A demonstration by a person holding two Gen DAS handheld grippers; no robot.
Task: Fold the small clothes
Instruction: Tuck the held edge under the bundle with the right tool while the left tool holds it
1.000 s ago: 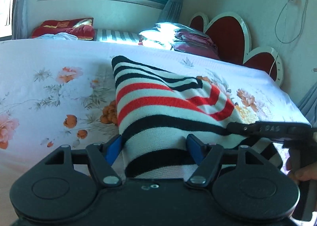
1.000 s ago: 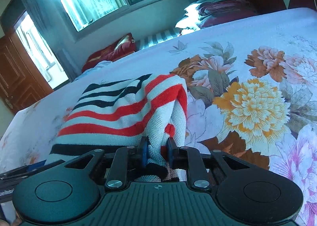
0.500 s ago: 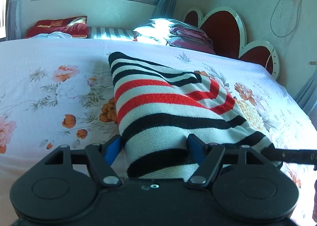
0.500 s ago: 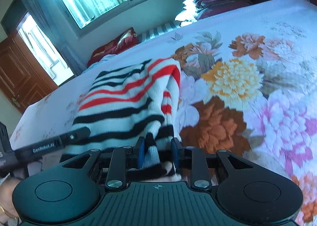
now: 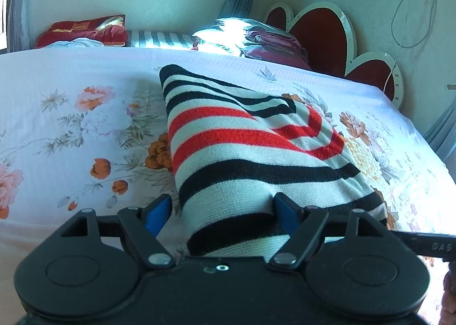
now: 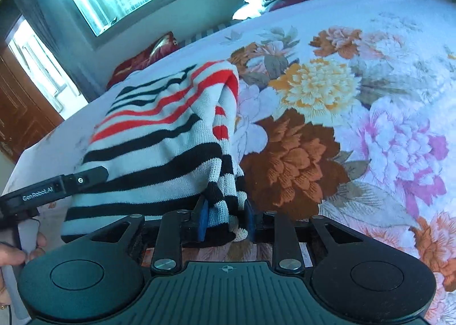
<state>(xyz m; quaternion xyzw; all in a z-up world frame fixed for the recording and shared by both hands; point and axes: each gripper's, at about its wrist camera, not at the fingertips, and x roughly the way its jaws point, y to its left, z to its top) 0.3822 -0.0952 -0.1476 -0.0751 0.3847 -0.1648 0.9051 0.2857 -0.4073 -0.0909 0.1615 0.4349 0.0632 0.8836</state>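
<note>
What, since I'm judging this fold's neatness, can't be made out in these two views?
- Left wrist view: the near hem of the striped sweater is hidden behind the left gripper, whose jaws are opening with the cloth between them.
- Right wrist view: how many layers the right gripper pinches as its jaws close; the bunched corner covers them.
- Both views: any sleeves and the underside, covered by the top layer.
</note>
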